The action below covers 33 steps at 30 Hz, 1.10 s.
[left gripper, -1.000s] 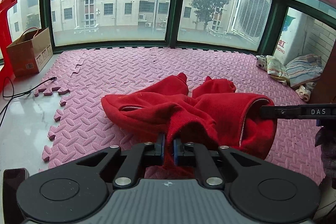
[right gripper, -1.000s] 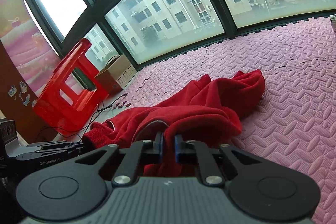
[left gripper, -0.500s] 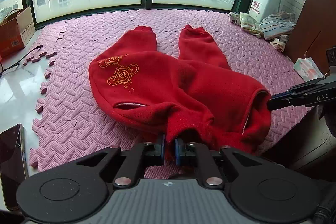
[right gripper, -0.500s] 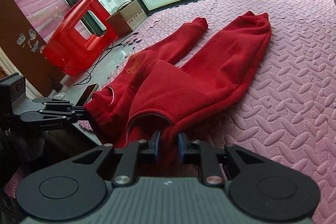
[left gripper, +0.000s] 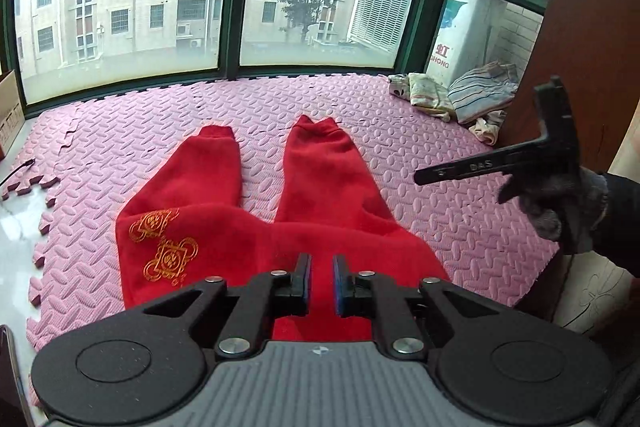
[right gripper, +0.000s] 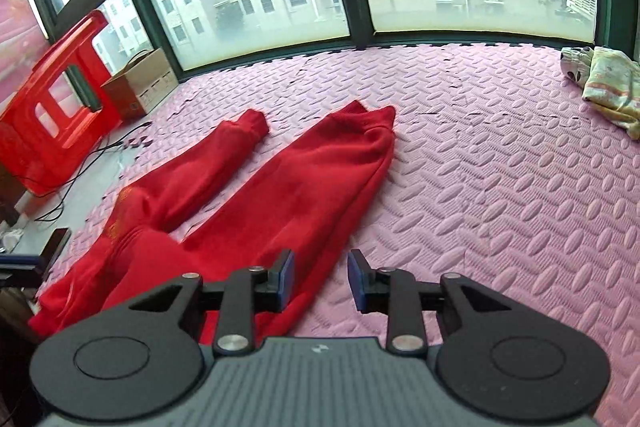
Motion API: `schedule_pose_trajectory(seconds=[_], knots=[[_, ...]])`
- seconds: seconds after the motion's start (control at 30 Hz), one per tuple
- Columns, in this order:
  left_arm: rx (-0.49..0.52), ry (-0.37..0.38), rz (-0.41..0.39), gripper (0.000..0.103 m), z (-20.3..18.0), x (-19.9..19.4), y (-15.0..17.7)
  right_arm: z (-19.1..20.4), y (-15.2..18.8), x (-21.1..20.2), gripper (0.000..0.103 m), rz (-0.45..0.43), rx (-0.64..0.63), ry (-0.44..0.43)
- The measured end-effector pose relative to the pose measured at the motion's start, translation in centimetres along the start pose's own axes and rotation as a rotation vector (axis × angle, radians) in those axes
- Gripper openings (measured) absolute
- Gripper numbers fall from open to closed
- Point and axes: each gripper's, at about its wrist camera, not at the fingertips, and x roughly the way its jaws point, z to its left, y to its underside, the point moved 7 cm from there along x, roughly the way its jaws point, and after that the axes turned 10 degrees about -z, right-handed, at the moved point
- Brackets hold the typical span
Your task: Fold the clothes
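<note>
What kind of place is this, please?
Probably a bay-window nook in a flat: wide windows face apartment blocks, pink foam mats cover the platform, and red trousers lie spread out near a clothes pile.

Soft overcast daylight admitted through windows (left gripper: 120, 11); mat (left gripper: 420, 115) evenly lit, shadows faint. Glass hazed. Straight frames bent by fisheye toward edges. Corners darkened. Focus sharp throughout.

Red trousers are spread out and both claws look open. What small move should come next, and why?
Probably bring the right claw onto the right trouser leg to fold it over the left leg: the red trousers lie flat on the pink mat, legs apart, unheld.
</note>
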Motion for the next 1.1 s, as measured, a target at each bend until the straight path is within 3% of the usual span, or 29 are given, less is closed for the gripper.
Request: schedule_pose_trajectory(seconds=[0.17, 0.37, 0.73, 0.83, 1.1], knots=[[-0.01, 0.04, -0.008, 0.023, -0.7, 2.1, -1.6, -2.2, -3.1, 5.3, 0.036, -0.016, -0.002, 0.044], [-0.03, 0.118, 0.084, 0.023, -3.1, 7.9, -0.9, -4.8, -5.7, 10.5, 0.037, -0.009, 0.013, 0.08], [-0.045, 0.212, 0.216, 0.023, -5.8, 13.7, 0.5, -5.7, -6.6, 16.2, 0.041, 0.053, 0.04, 0.04], [-0.064, 0.242, 0.248, 0.023, -6.1, 14.1, 1.1, -5.8, -6.1, 16.6, 0.039, 0.071, 0.046, 0.031], [-0.1, 0.295, 0.307, 0.021, -7.5, 15.8, 2.0, -6.0, -6.2, 16.4, 0.011, 0.069, 0.016, 0.049]])
